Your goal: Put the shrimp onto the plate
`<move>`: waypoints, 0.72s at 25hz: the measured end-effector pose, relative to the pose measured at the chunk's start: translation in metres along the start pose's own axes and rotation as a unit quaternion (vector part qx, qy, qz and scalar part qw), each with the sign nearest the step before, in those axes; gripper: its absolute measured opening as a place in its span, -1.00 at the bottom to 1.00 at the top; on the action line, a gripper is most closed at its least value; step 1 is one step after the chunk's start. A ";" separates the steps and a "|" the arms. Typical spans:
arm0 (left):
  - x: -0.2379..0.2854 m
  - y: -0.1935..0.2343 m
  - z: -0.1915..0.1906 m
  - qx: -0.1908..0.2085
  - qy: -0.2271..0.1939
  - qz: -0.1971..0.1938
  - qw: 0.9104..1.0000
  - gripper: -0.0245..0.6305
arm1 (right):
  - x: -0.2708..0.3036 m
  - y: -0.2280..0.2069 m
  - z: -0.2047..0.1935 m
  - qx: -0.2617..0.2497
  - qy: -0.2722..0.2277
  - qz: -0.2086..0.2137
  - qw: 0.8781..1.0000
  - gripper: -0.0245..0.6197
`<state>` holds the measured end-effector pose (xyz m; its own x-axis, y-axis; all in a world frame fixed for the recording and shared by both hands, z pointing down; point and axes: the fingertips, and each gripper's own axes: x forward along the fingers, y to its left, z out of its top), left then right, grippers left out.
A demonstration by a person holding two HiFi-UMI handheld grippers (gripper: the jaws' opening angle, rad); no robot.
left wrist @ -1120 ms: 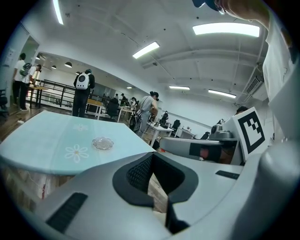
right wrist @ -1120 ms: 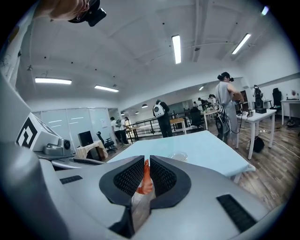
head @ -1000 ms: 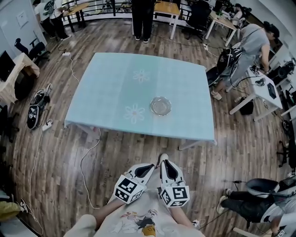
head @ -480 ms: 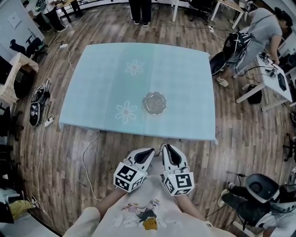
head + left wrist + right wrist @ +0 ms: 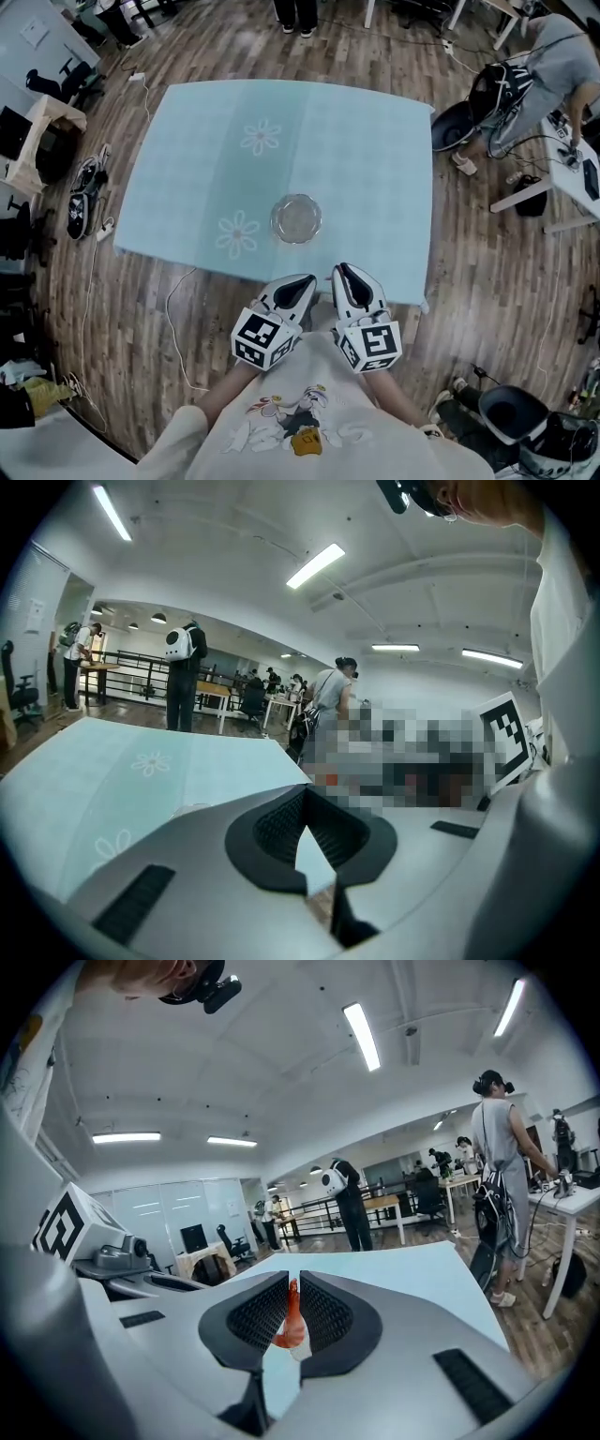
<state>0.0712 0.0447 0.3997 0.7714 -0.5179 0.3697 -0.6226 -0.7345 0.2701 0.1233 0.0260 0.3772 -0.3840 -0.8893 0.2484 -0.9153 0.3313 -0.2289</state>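
Left gripper [image 5: 302, 283]: I hold it low, near my chest, with its tips at the near edge of the table. In its own view the two dark pads meet at the tips and I see nothing clamped between them, only pale cloth through the gap below.
Right gripper [image 5: 345, 275]: it sits just beside the left one, on its right, pointing the same way toward the table. Its jaws are closed on the shrimp.
Shrimp [image 5: 292, 1319]: an orange-red curl, pinched upright between the right gripper's ribbed pads, its paler end hanging lowest.
Plate [image 5: 296, 218]: clear glass with a scalloped rim, and I see nothing on it. It rests on the near half of the table, a little beyond both grippers.
Table [image 5: 366, 141]: covered in a light blue cloth with two white flower prints, one just left of the plate and one farther back.
Floor [image 5: 487, 253]: wooden planks; at the far right a person [image 5: 553, 56] bends over a white desk.
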 end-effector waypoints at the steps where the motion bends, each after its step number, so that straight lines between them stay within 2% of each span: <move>1: 0.008 0.002 0.002 -0.001 0.001 0.006 1.000 -0.92 | 0.005 -0.008 0.002 -0.001 -0.001 0.005 1.000 -0.76; 8: 0.041 0.007 0.013 -0.006 -0.002 0.050 0.999 -0.92 | 0.030 -0.048 0.005 -0.004 0.010 0.042 0.999 -0.76; 18: 0.040 0.049 0.003 -0.034 0.002 0.096 0.995 -0.92 | 0.060 -0.053 -0.006 -0.008 0.038 0.063 0.997 -0.76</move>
<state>0.0726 -0.0134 0.4247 0.6372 -0.6439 0.4236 -0.7658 -0.5908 0.2540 0.1477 -0.0427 0.4097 -0.5037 -0.8141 0.2890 -0.8608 0.4449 -0.2472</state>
